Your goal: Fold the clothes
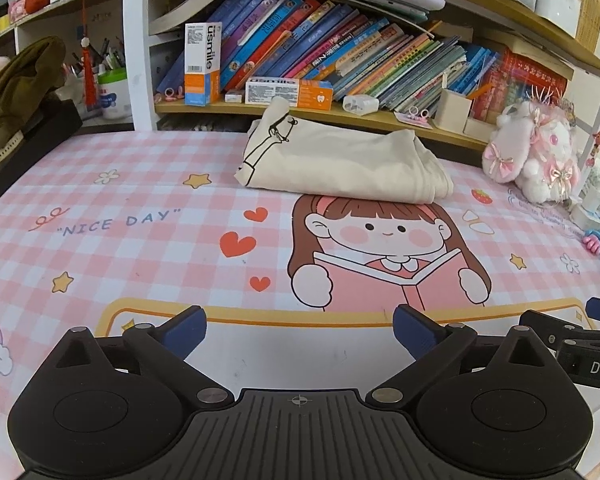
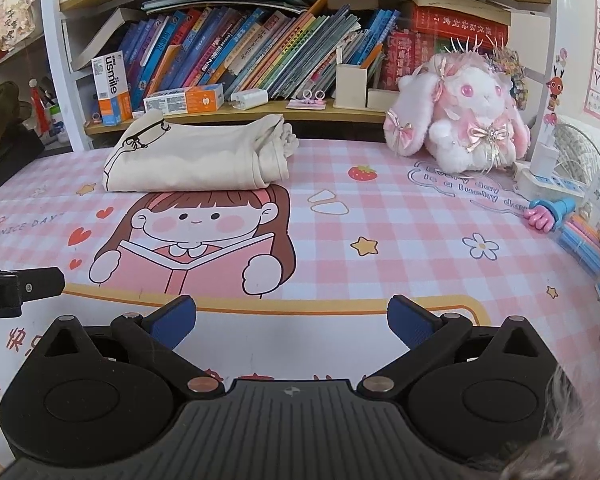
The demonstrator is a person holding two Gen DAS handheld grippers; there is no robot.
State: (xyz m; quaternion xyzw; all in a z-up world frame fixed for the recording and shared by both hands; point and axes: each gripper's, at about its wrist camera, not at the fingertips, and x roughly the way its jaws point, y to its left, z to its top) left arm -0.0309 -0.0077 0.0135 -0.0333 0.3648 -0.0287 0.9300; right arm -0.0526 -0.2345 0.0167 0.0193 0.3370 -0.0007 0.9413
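A cream garment [image 1: 340,164] with a black line drawing lies folded in a compact bundle at the far side of the pink checked desk mat [image 1: 140,248], just below the bookshelf. The right wrist view has the same cream garment [image 2: 196,160] at upper left. My left gripper [image 1: 300,330] hovers over the mat's near edge, jaws wide open, nothing between its blue pads. My right gripper [image 2: 292,320] stands beside it, also wide open and empty. Both are well short of the garment. A part of the right gripper [image 1: 580,344] shows at the left view's right edge.
A shelf of books [image 1: 340,52] and toothpaste boxes [image 1: 288,92] runs behind the desk. A pink plush rabbit [image 2: 460,120] sits at the back right, with a power strip [image 2: 548,180] and pens [image 2: 580,240] along the right edge. An olive cloth [image 1: 16,84] lies on a dark object at far left.
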